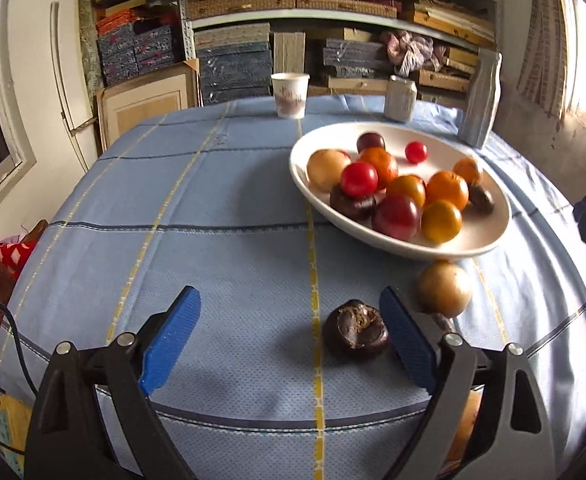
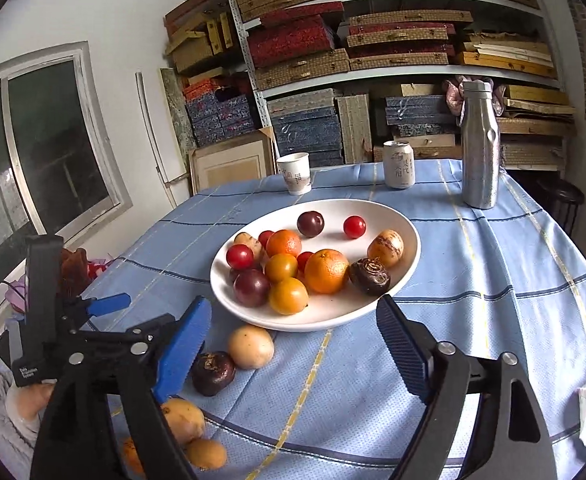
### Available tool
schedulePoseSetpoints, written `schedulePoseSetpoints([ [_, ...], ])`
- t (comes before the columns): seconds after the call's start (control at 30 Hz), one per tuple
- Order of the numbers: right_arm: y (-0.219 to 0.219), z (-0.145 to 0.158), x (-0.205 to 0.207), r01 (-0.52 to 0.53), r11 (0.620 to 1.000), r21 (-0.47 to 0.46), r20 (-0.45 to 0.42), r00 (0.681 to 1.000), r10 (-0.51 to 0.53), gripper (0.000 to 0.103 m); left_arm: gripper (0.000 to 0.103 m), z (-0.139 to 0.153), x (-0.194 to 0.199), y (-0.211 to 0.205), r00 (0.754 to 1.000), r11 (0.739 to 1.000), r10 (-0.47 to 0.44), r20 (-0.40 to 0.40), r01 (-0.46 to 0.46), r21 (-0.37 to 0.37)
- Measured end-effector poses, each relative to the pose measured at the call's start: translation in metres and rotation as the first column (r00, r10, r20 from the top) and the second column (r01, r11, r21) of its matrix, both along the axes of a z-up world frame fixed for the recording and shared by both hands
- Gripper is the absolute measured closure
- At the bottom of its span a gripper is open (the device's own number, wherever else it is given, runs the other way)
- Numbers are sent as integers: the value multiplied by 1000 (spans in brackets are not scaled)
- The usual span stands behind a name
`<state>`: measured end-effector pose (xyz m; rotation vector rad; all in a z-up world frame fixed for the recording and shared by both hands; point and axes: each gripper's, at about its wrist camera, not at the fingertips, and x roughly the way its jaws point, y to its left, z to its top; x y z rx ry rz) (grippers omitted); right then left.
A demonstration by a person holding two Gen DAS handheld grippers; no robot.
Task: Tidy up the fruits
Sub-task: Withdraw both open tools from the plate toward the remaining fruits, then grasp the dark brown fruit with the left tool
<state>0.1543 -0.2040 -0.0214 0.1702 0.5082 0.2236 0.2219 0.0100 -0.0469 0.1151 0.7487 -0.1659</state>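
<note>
Fruit is seen piled in a white bowl [image 1: 489, 216] at two o'clock in the left wrist view, on a blue checked tablecloth [image 1: 213, 208], while the left gripper [image 1: 289, 336] is held wide open with nothing pressed by its pads, a dark wrinkled fruit [image 1: 355, 334] lying between them by the right-hand pad and a tan round fruit [image 1: 444, 289] just beyond at two o'clock. In the right wrist view the right gripper [image 2: 293, 344] is likewise spread open and empty, the bowl [image 2: 325, 318] being placed at twelve o'clock, the two loose fruits at ten o'clock beside the left pad, and a paper cup [image 2: 295, 173], can [image 2: 399, 165] and steel bottle [image 2: 480, 144] lined up behind.
</note>
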Motion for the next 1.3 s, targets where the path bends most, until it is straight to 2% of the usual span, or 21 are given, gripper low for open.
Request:
schedulePoseSetpoints([
  [0.27,0,-3,2,3,1000,-3,-18,1000,-3,17,12,-17,15,-6,998,1000,-1,-66,3,25],
  [0.57,0,-7,8,14,1000,-12,-41,999,-14,17,8,-18,18,1,997,1000,10,-71,-10,14],
  [0.67,-2,-7,8,18,1000,-10,-42,999,-19,17,6,-17,21,8,997,998,55,-54,-53,45],
  [0.8,-3,-7,8,20,1000,-6,-42,999,-21,17,7,-12,22,29,991,992,128,-49,-126,26],
  [0.9,-3,-6,7,19,1000,-6,-39,999,-19,17,7,-6,14,25,997,997,72,-33,-72,-18],
  [1.03,-3,-7,8,22,1000,-9,-42,999,-22,17,7,-12,6,-2,1000,997,-14,-23,15,72],
  [1.13,-3,-7,8,23,1000,-9,-42,999,-24,17,7,-11,6,-6,999,997,-35,-28,36,62],
  [1.3,-3,-7,8,24,1000,-9,-45,999,-25,17,6,-23,11,-15,990,994,-97,-101,102,44],
])
